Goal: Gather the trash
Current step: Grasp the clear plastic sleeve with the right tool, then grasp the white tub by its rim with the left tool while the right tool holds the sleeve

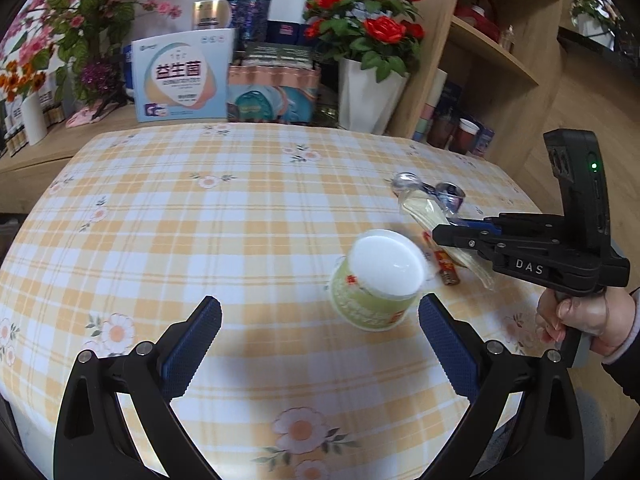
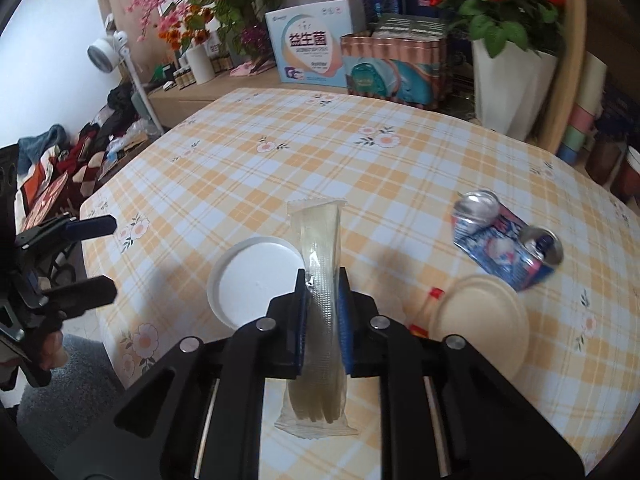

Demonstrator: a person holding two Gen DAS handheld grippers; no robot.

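Clamped between the right gripper [image 2: 322, 300] fingers, a clear plastic wrapper [image 2: 318, 240] lifts off the tabletop [image 2: 280, 152]; left gripper [image 1: 320, 336] fingers gape empty near the paper cup [image 1: 372, 292].

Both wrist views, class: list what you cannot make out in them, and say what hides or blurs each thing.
- Cup: its inside; in both views only its white base shows.
- Red wrapper: mostly hidden by the lid and the right gripper in the right view.
- Can: its print is blurred.
- Clear packet: contents unclear through the film.
- Shelf cups: too small at the left view's edge.
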